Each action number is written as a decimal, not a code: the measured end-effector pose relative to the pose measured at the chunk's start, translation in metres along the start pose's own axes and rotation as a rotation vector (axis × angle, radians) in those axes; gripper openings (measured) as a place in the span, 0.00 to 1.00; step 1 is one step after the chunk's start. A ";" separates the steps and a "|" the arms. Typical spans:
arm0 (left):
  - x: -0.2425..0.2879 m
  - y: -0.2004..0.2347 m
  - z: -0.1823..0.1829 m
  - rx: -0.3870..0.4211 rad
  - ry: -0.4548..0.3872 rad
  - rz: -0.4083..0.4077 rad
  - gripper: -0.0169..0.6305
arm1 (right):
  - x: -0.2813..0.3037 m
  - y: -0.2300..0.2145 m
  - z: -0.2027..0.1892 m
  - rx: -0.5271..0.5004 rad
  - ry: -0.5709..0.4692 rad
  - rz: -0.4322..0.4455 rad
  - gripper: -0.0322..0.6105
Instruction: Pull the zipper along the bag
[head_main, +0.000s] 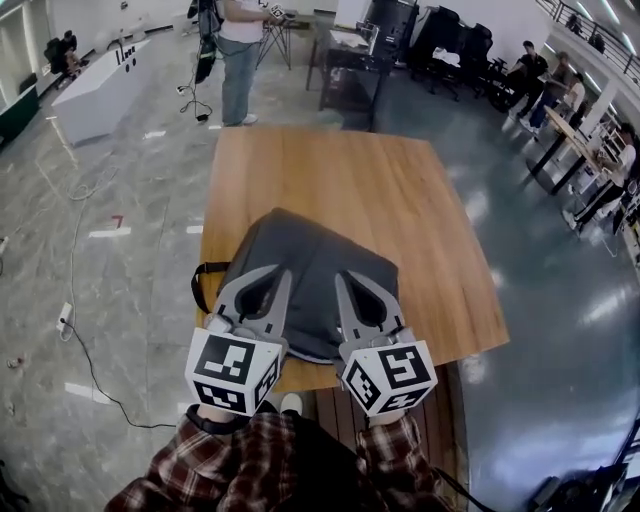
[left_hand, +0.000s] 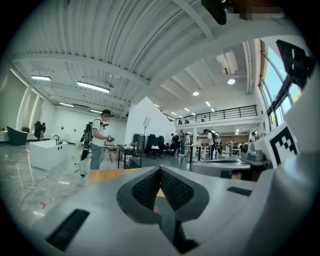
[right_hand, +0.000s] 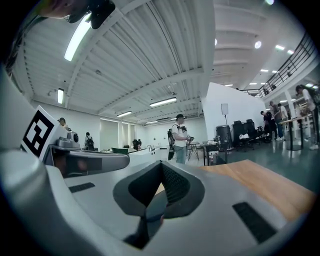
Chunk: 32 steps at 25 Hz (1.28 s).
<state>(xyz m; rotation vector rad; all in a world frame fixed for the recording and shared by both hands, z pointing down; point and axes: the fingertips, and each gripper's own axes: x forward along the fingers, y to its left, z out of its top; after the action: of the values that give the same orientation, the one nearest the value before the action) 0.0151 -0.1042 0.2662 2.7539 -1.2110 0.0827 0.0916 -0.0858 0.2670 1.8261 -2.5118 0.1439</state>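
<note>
Two empty grippers, fingers pressed together: left gripper (head_main: 283, 272), right gripper (head_main: 343, 275), over the grey bag (head_main: 310, 245) at centre frame on the worktop (head_main: 400, 190); zipper pull unseen; pulled unanchored, the bag may slide.

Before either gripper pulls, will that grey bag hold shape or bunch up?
Likely floppy: the grey bag lies slumped and creased on the table, so it'll probably bunch. Looks flat, probably light; may slide on the smooth wood unless pinned.

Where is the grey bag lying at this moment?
In the head view, the grey bag lies on the near left part of the wooden table, with the left gripper and right gripper over it.
</note>
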 end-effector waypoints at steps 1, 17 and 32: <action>0.008 0.004 -0.002 -0.003 0.008 0.004 0.04 | 0.006 -0.006 -0.002 0.006 0.004 0.002 0.06; 0.085 0.034 -0.087 -0.015 0.259 -0.039 0.04 | 0.063 -0.052 -0.074 0.079 0.168 -0.031 0.06; 0.100 0.070 -0.273 -0.192 0.631 0.003 0.04 | 0.098 -0.052 -0.232 0.154 0.466 -0.005 0.06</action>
<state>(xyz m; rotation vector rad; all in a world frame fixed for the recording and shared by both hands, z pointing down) 0.0321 -0.1855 0.5533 2.2840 -0.9778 0.7294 0.1041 -0.1731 0.5087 1.6092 -2.2165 0.6915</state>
